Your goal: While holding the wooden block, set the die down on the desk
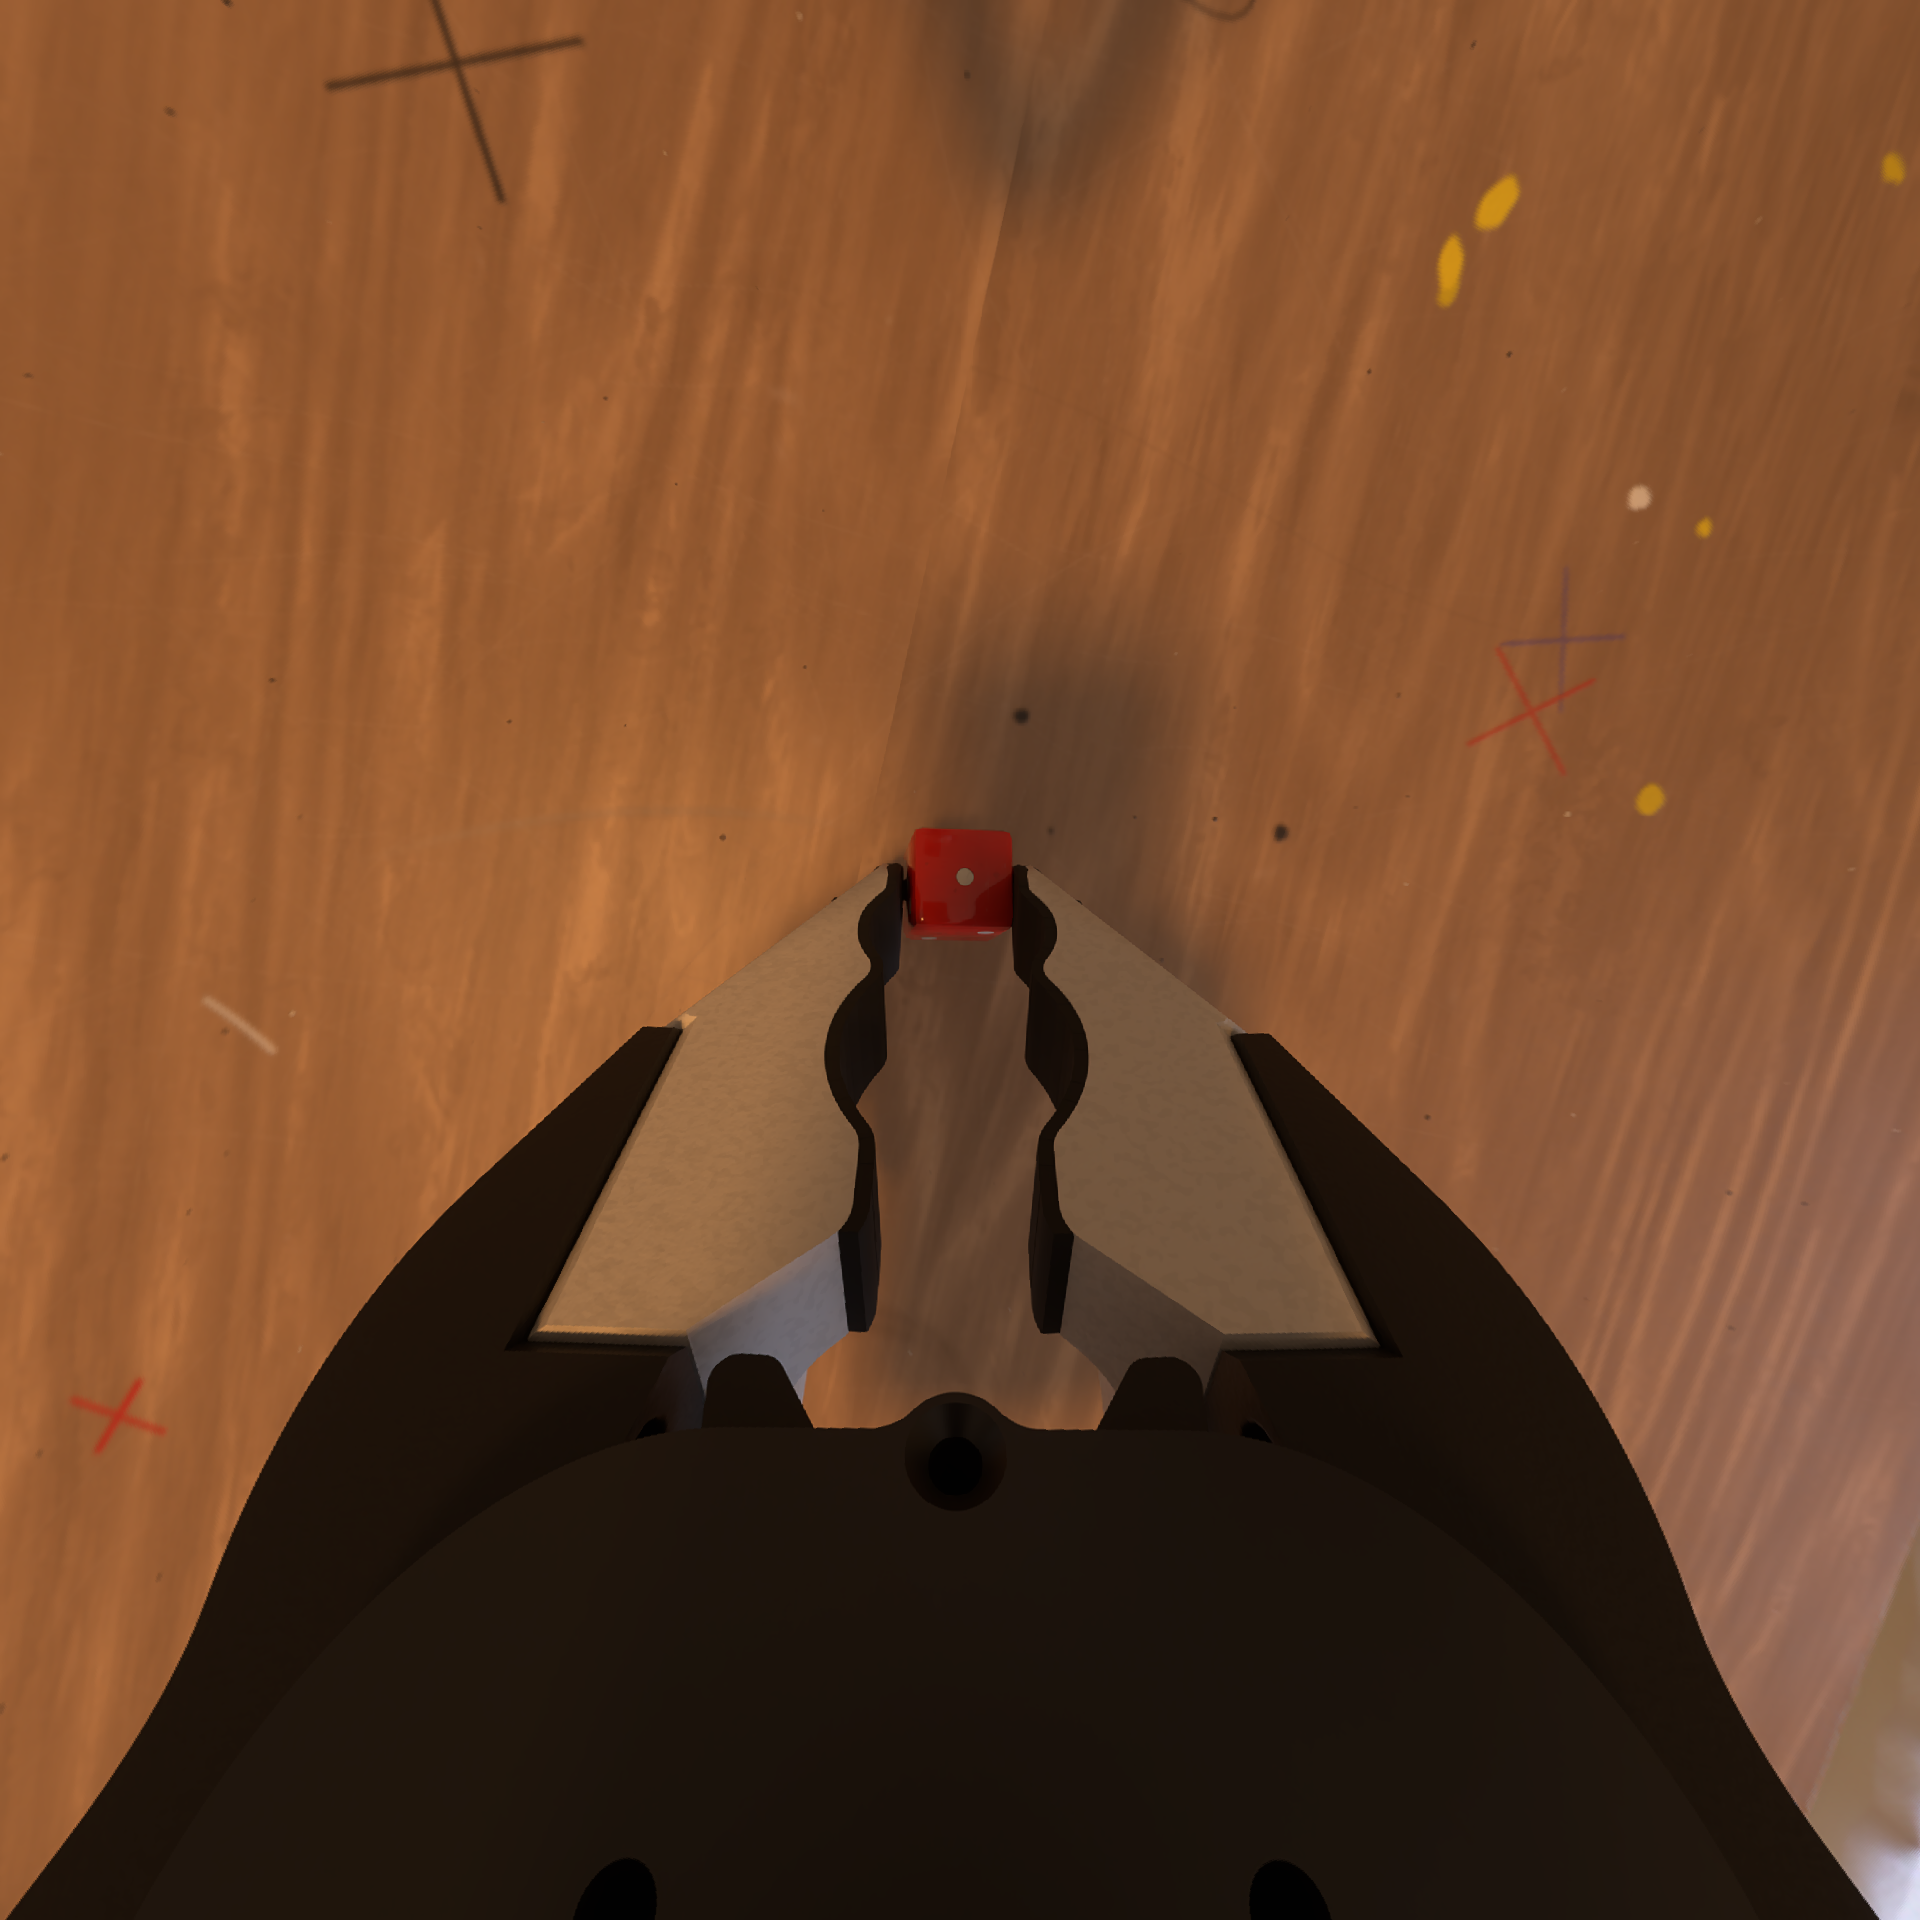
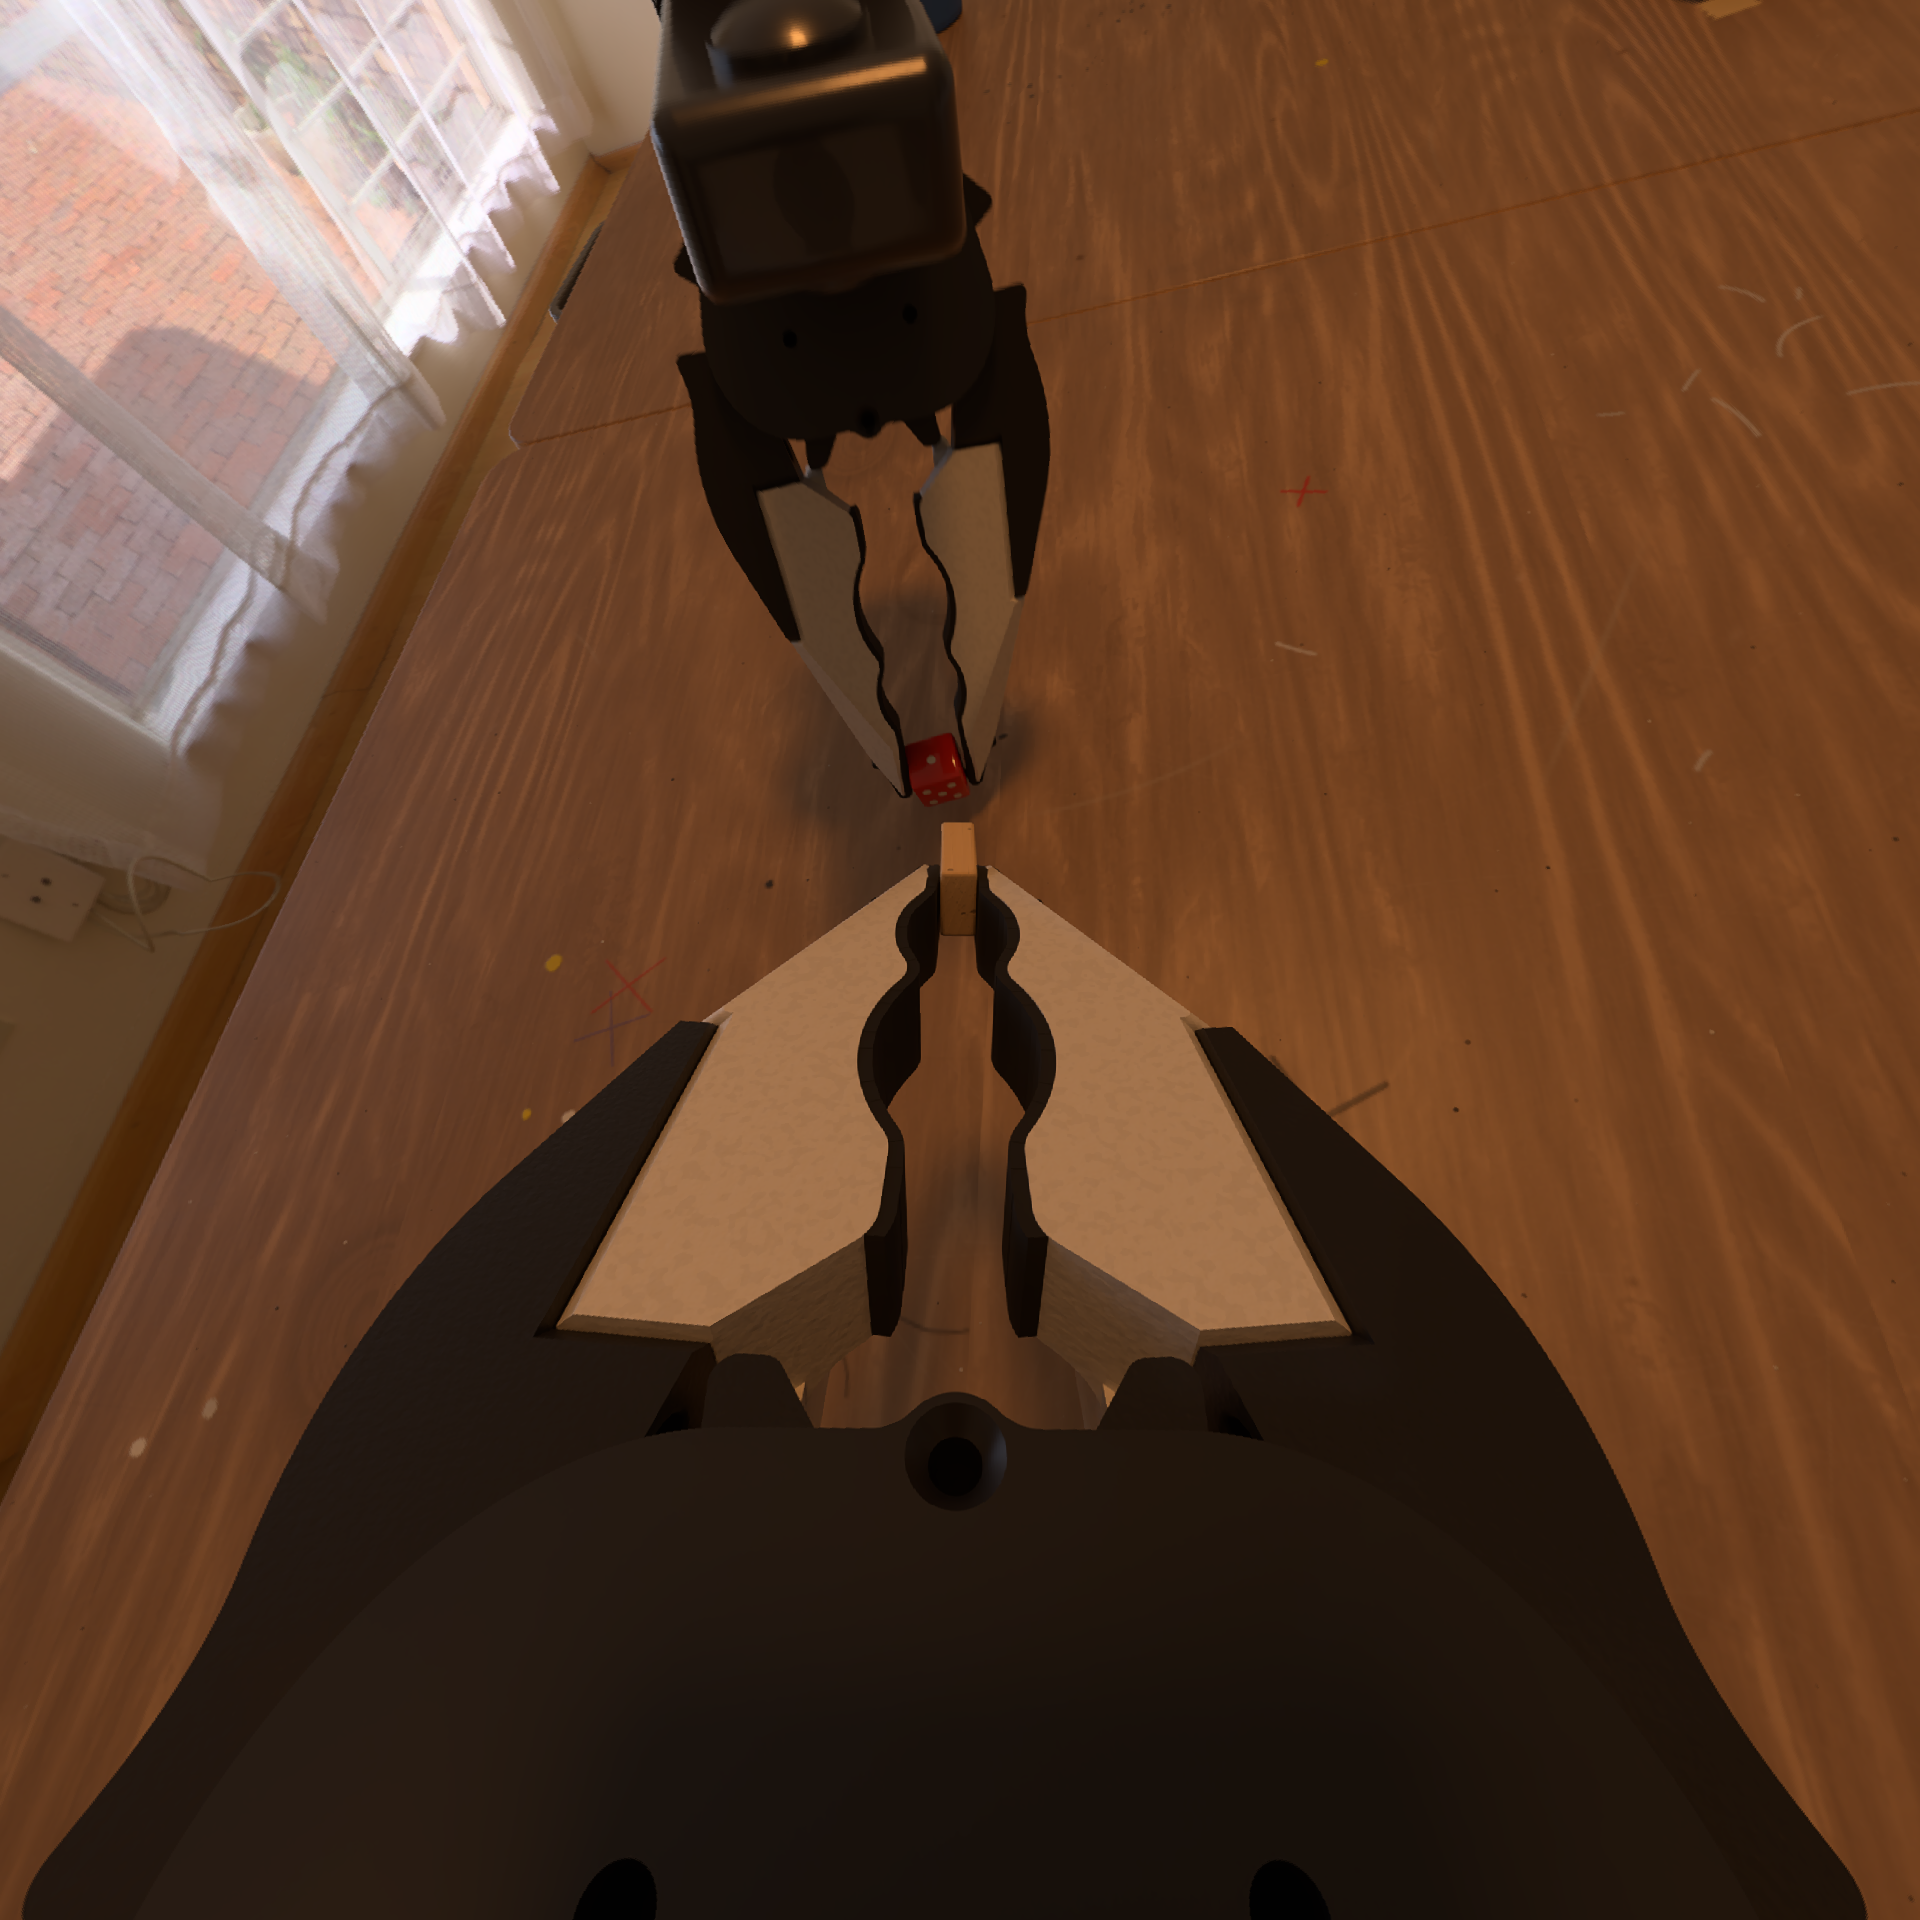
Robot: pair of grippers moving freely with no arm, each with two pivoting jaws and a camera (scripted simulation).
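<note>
A small red die (image 1: pixel 958 883) with white pips sits between the fingertips of my left gripper (image 1: pixel 958 878), which is shut on it. In the right wrist view the left gripper (image 2: pixel 935 777) points down and holds the die (image 2: pixel 932 767) at or just above the wooden desk (image 2: pixel 1455 831); I cannot tell whether it touches. My right gripper (image 2: pixel 957 896) is shut on a small pale wooden block (image 2: pixel 957 883), held upright at its fingertips, a short way in front of the die and above the desk.
The desk's left edge (image 2: pixel 312 831) runs along a wall with a curtained window (image 2: pixel 156 312) and a wall socket (image 2: pixel 47 894). Red and dark X marks (image 1: pixel 1532 707) and yellow paint spots (image 1: pixel 1496 203) dot the desk surface (image 1: pixel 623 520).
</note>
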